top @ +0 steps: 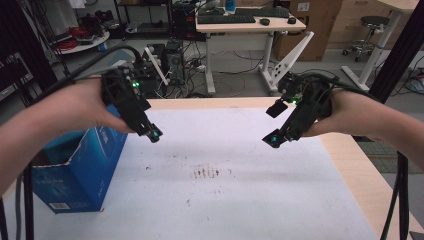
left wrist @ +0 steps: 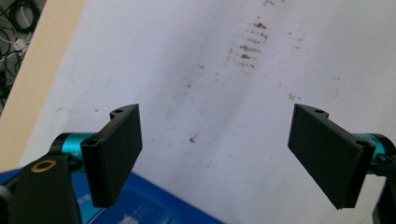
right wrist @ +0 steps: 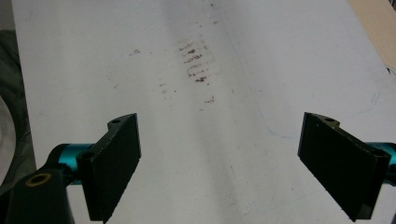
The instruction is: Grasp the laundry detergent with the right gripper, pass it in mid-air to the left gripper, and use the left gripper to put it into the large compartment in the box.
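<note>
Blue box (top: 75, 170), white sheet (top: 240, 200) with brown stains (top: 205, 172), black fingers (left wrist: 116, 154)

Blue box (left wrist: 140, 205) cut off by lower edge, behind tongs

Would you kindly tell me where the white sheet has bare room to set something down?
The white sheet lies bare from the brown stains to its near and right edges. It is crowded at the left, where the blue box sits under the left tool.
</note>
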`<state>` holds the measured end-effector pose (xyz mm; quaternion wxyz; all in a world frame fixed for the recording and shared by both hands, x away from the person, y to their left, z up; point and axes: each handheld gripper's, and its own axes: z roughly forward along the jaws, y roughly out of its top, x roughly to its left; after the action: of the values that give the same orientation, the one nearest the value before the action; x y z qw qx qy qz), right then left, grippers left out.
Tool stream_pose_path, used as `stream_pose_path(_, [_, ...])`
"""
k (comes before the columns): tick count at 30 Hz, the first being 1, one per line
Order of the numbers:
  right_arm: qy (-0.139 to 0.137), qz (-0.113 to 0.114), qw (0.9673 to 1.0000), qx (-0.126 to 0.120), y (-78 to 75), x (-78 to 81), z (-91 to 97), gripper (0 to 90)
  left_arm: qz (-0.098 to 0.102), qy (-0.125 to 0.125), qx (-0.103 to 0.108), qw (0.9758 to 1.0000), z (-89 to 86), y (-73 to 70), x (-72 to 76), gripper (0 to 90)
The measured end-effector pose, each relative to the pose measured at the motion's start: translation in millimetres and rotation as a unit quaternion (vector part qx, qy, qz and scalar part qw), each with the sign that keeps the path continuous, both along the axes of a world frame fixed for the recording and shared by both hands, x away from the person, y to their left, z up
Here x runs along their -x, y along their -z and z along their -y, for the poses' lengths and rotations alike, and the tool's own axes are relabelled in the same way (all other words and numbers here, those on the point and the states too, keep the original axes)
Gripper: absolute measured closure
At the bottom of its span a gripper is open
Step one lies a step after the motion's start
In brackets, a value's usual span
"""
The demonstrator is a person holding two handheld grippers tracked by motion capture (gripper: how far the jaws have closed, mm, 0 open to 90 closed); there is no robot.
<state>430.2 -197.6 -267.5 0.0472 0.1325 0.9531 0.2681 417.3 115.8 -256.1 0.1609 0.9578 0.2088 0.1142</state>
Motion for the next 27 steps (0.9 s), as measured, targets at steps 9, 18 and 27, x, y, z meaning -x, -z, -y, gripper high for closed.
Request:
stream_pose_path(9, [-0.011, -0.002, 0.9999, 0.004, 2.1, 1.5, -3.3, 12.5, -0.003, 0.003, -0.001, 1.0000, 11.0, 17.4, -2.8, 17.9])
stream_pose_path(18, [-0.015, -0.004, 0.9999, 0.001, 3.8, -0.7, -4.9, 12.5, 0.002, -0.001, -0.004, 1.0000, 10.0, 22.0, -4.4, 17.9])
stream_pose_path(27, [-0.014, -0.006, 0.9999, 0.005, 5.9, -2.3, -5.6, 12.5, -0.005, 0.000, 0.003, 1.0000, 9.7, 26.0, -5.5, 17.9])
